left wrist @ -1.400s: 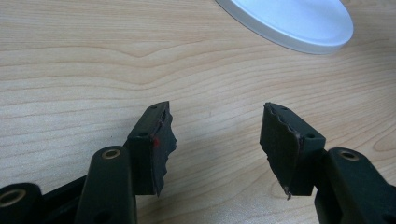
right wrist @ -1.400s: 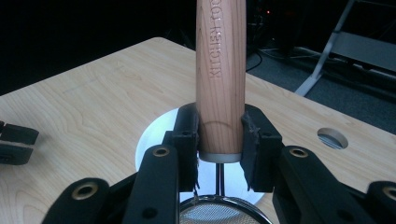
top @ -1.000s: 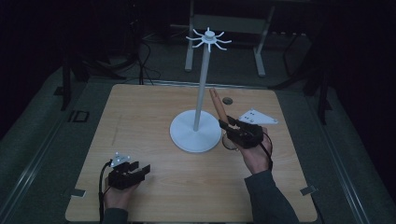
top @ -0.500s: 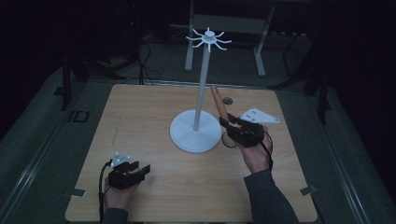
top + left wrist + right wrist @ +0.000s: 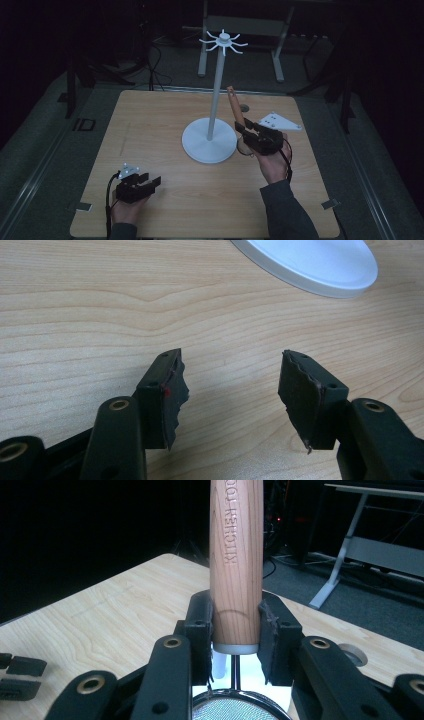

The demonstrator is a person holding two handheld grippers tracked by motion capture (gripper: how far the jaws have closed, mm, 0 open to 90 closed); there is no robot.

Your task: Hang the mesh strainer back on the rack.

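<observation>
While the right gripper (image 5: 235, 630) pinches the strainer's wooden handle (image 5: 234, 104) at the white stand's (image 5: 210, 144) three o'clock, hanging is judged not yet done; the left gripper (image 5: 230, 390) rests spread, empty.

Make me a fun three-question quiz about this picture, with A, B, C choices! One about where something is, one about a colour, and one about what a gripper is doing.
1. Where does the white stand sit?
A. near the middle of the table
B. on the floor
C. at the table's left edge

2. What colour is the handle in the right gripper?
A. blue
B. light brown wood
C. green

3. How is the left gripper?
A. shut on a spoon
B. shut on the stand
C. open, holding nothing

Answers:
1. A, its round base rests mid-table in the high view.
2. B, the wood grain shows in the right gripper view.
3. C, bare table shows between its jaws.
</observation>
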